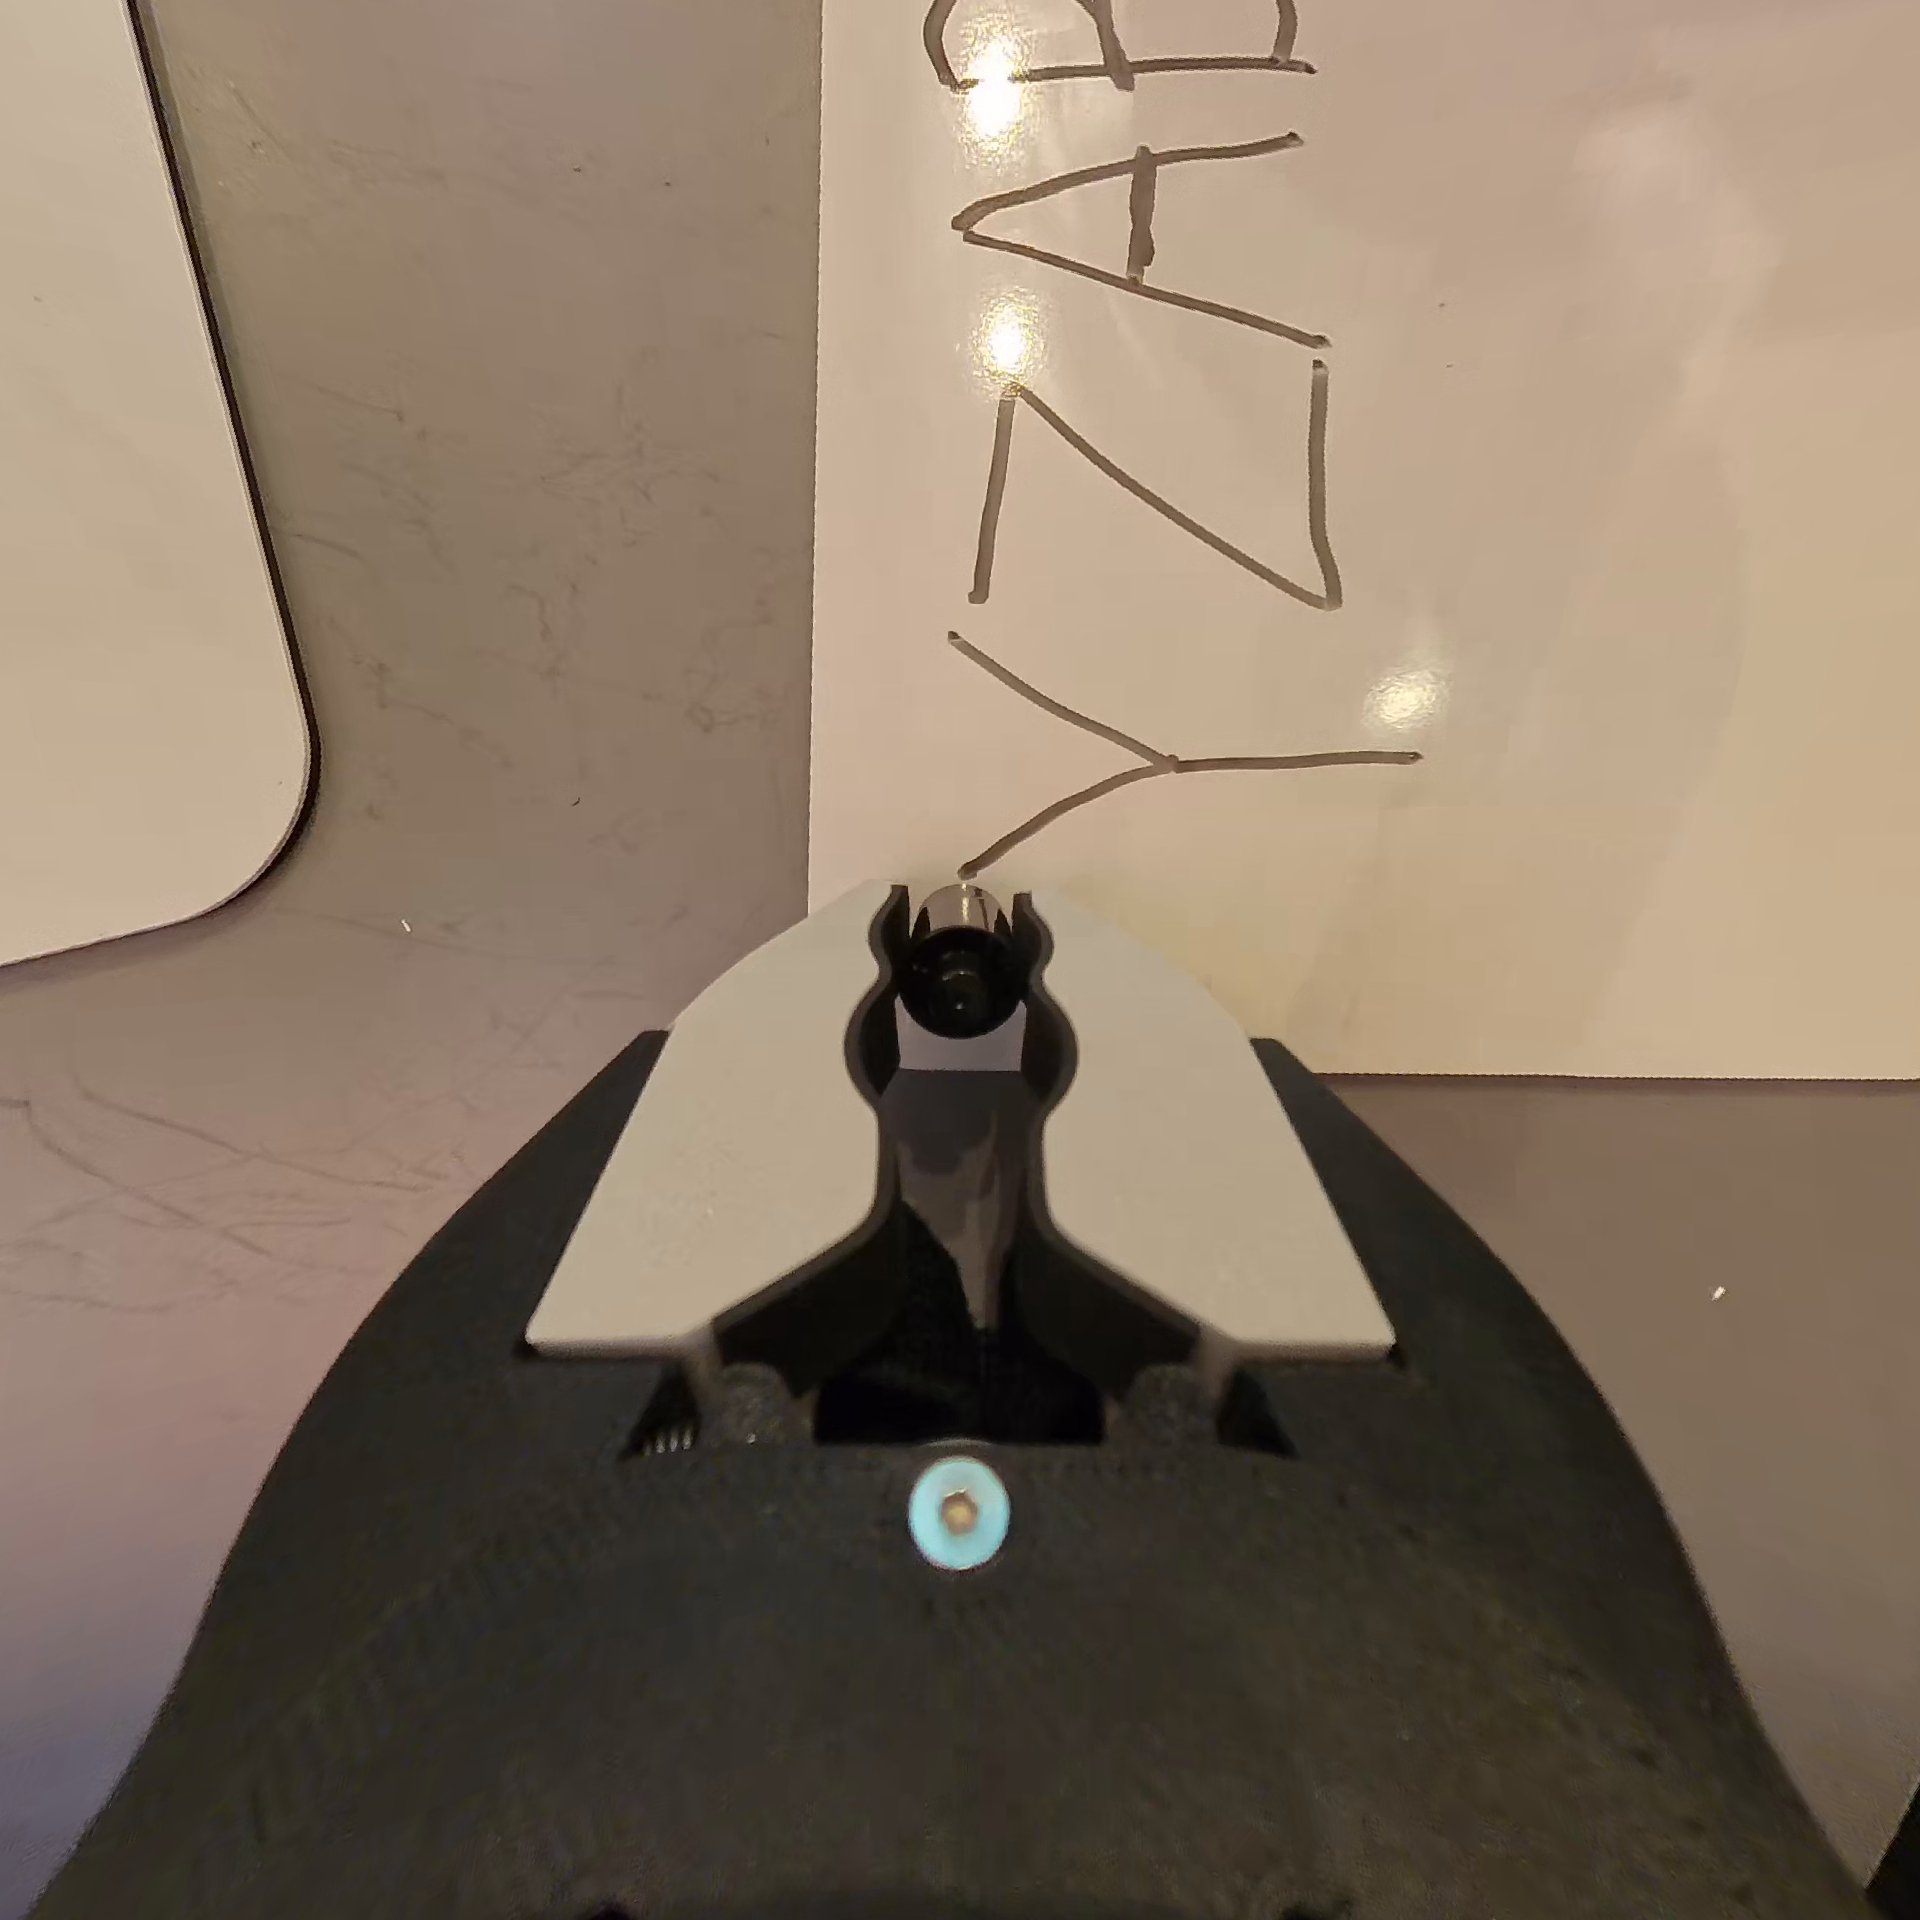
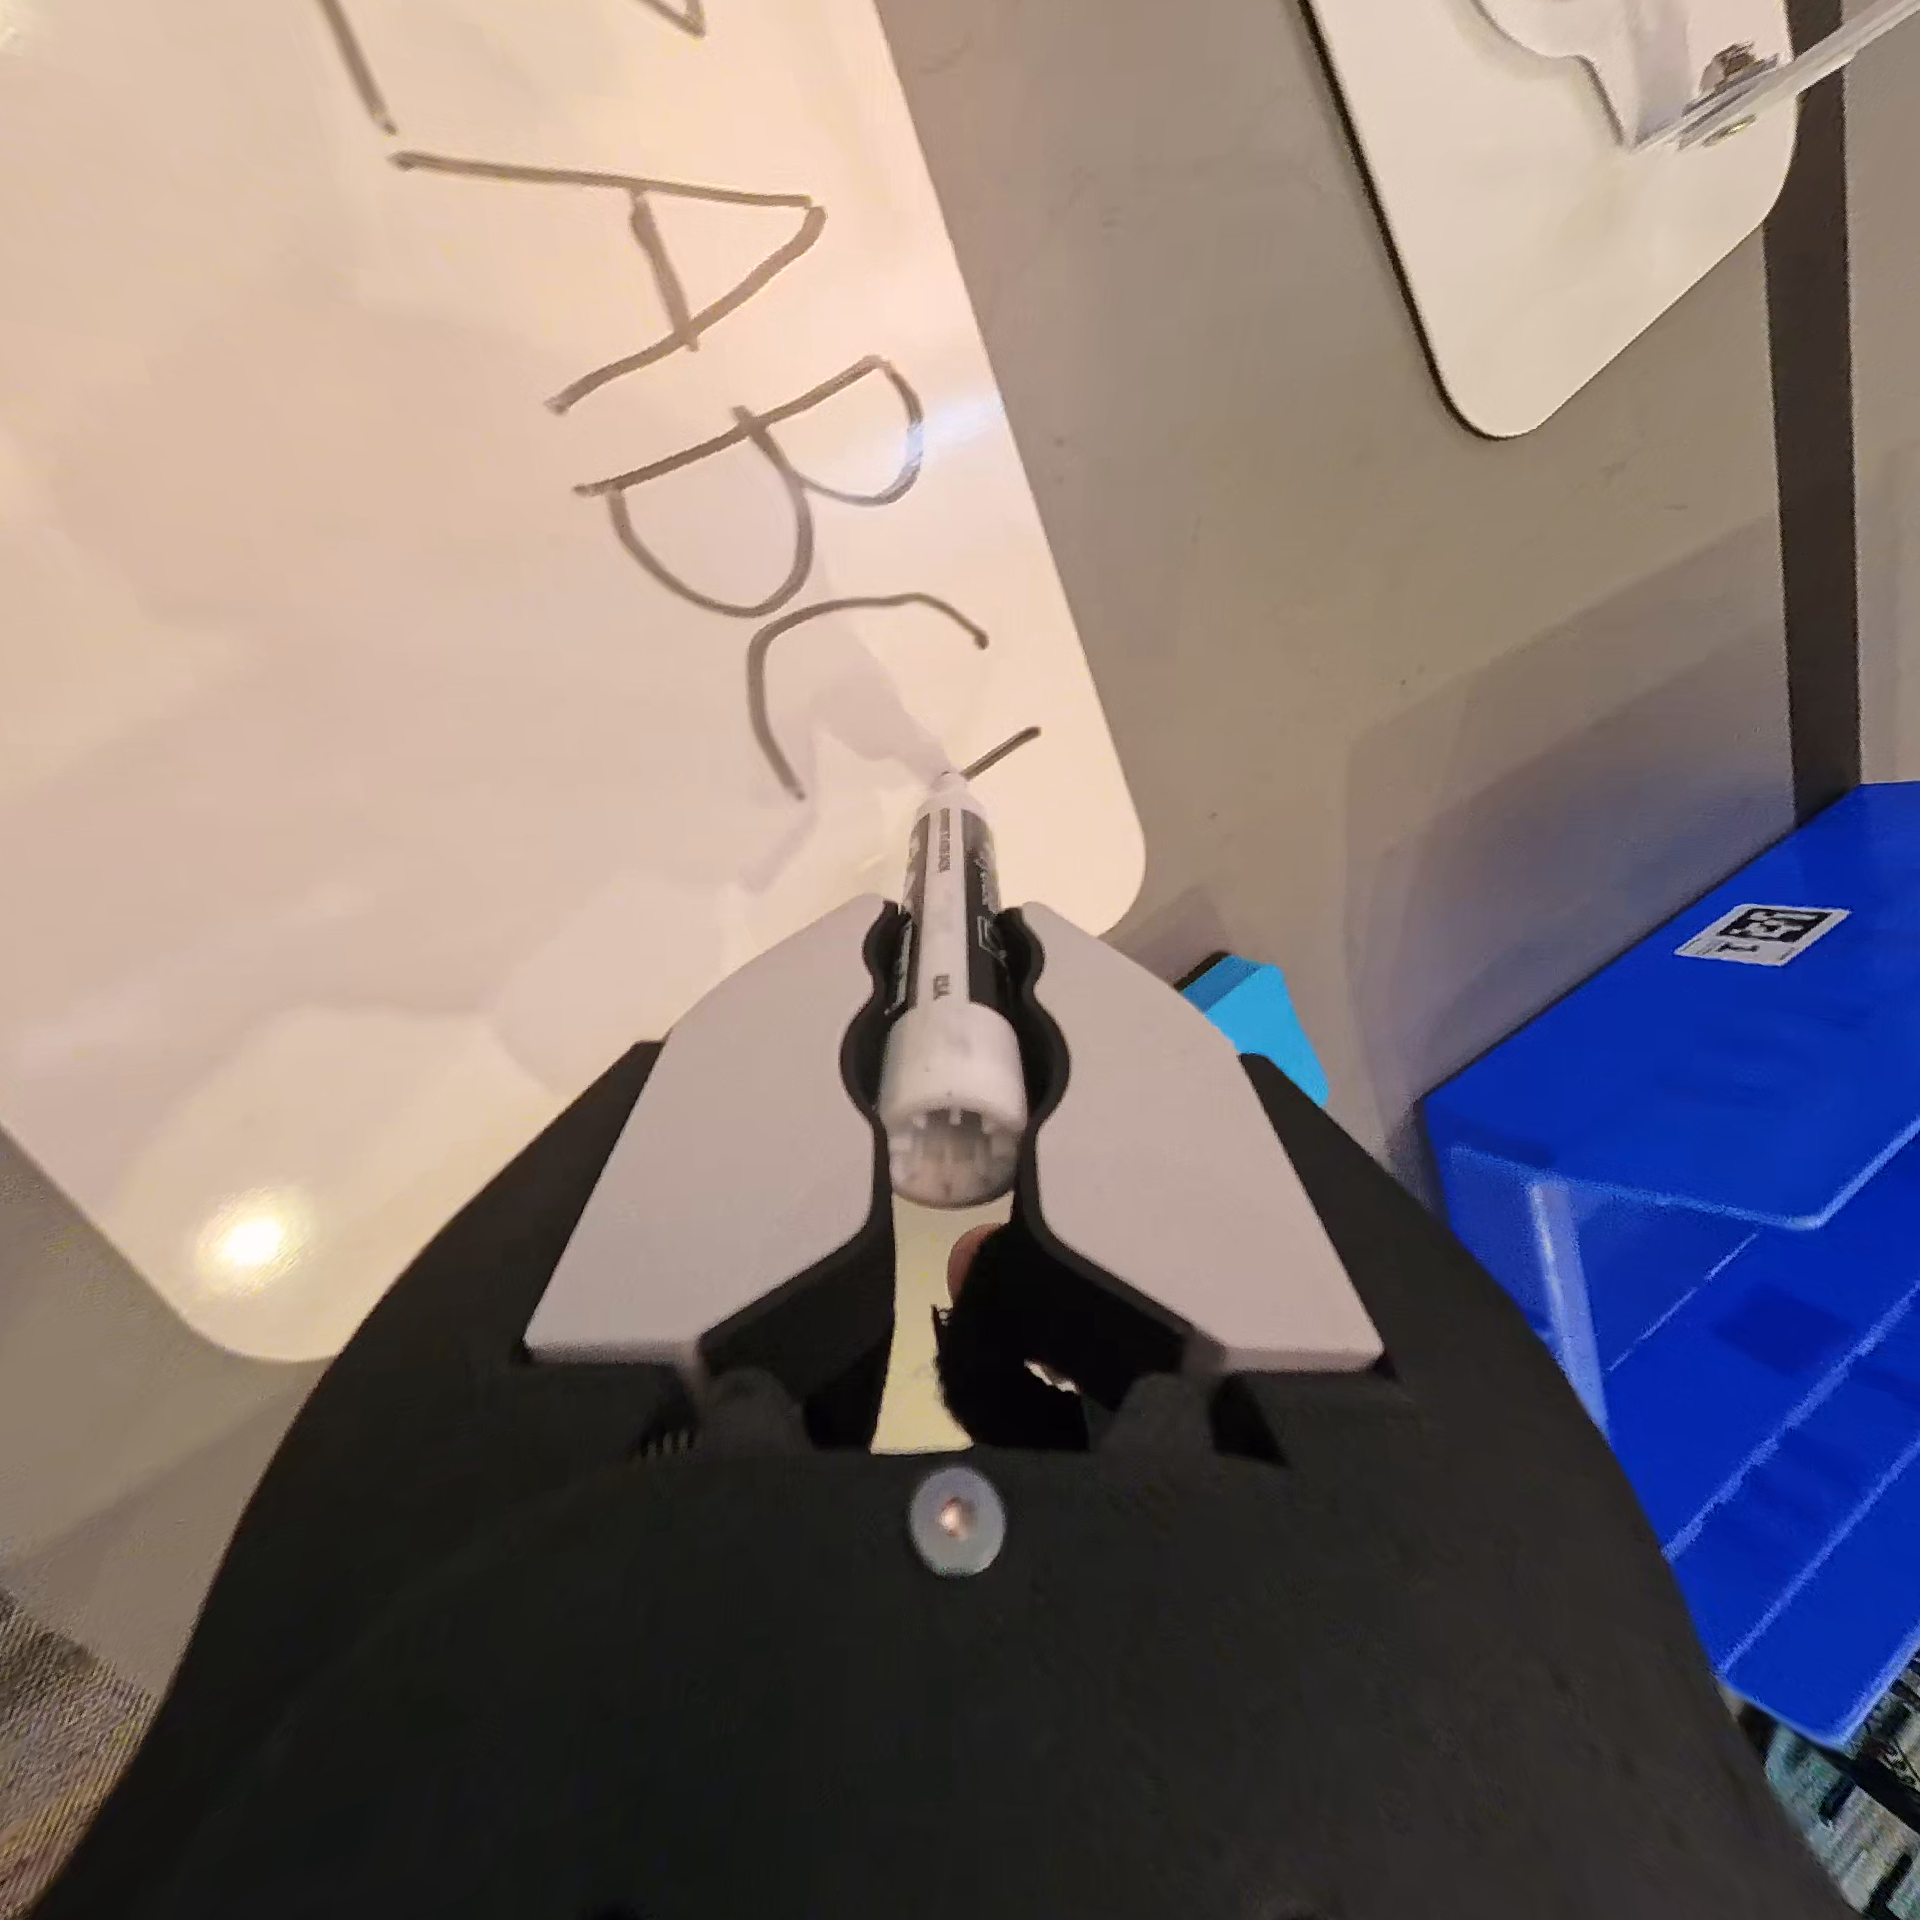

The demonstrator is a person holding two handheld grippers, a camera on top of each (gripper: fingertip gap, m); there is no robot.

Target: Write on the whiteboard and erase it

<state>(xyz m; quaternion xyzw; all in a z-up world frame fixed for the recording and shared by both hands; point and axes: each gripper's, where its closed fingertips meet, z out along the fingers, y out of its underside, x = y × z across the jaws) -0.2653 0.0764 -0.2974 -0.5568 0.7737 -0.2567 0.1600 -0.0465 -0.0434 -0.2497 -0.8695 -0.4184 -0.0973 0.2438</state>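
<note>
Right gripper (image 2: 951,935): grey fingers with black scalloped pads clamped at a narrow setting on a white whiteboard marker with black printed barrel (image 2: 951,935), pads pressing both sides of the barrel, open white rear end toward the camera, tip in contact with the glossy white rounded-corner whiteboard (image 2: 312,623) at the end of a short dark stroke near the board's lower right corner. Row of dark hand-drawn characters (image 2: 727,416) running diagonally across the board above the tip. Left gripper (image 1: 961,935): same grey fingers and black pads, narrow setting, closed on a small glossy black cylindrical cap (image 1: 958,971), seen end-on, pads against both its sides, positioned just above the near edge of the whiteboard (image 1: 1558,520), right by the nearest drawn stroke (image 1: 1143,758). Grey scuffed surface (image 1: 520,520) behind and beside the board. Second white rounded-corner panel (image 1: 125,520) to the left in the left wrist view. Blue plastic bin with a small printed label (image 2: 1714,1143) to the right of the right gripper; light-blue block (image 2: 1262,1013) just behind its right finger.
</note>
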